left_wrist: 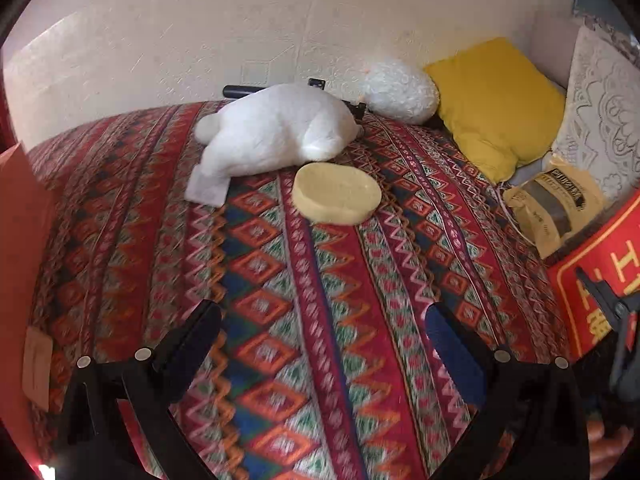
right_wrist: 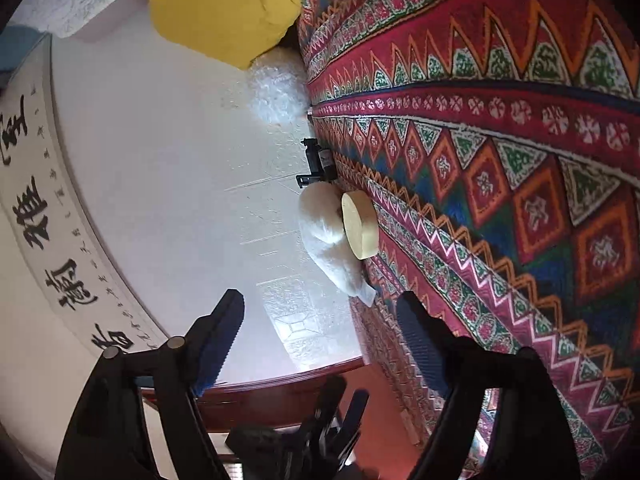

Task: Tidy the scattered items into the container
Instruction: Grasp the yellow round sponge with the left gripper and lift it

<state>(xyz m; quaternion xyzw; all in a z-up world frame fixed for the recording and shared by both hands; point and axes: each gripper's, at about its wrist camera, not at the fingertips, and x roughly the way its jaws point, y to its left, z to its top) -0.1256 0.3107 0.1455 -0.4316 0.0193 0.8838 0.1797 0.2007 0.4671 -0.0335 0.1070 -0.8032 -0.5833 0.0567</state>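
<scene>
- Left gripper [left_wrist: 322, 344]: fingers apart, nothing between them; it looks down over the patterned bedspread [left_wrist: 280, 280], with bare cloth filling the gap and stretching on toward 12 o'clock.
- Round yellow sponge [left_wrist: 337, 193]: lies flat on the bedspread at 12 o'clock from the left gripper, well apart from it, its near edge free.
- White plush toy [left_wrist: 276, 130]: just behind the sponge at 11 o'clock, with a fabric tag at its near-left corner.
- Black rod-like device [left_wrist: 240, 91]: lies behind the toy against the wall [left_wrist: 200, 32]; mostly hidden.
- Far-right edge, 1 to 3 o'clock: white fluffy cushion [left_wrist: 400, 94], yellow pillow [left_wrist: 496, 104], lace pillow [left_wrist: 600, 120], tan snack pouch [left_wrist: 556, 212].
- Red box [left_wrist: 600, 280]: at the right border, 3 o'clock; only one printed wall shows.
- Right gripper [right_wrist: 320, 344]: view rolled sideways; blue-padded fingers apart, empty, with the sponge [right_wrist: 360, 224] and toy [right_wrist: 324, 236] at 12 o'clock, well apart.
- Calligraphy scroll [right_wrist: 52, 216]: on the wall at 9 o'clock.
</scene>
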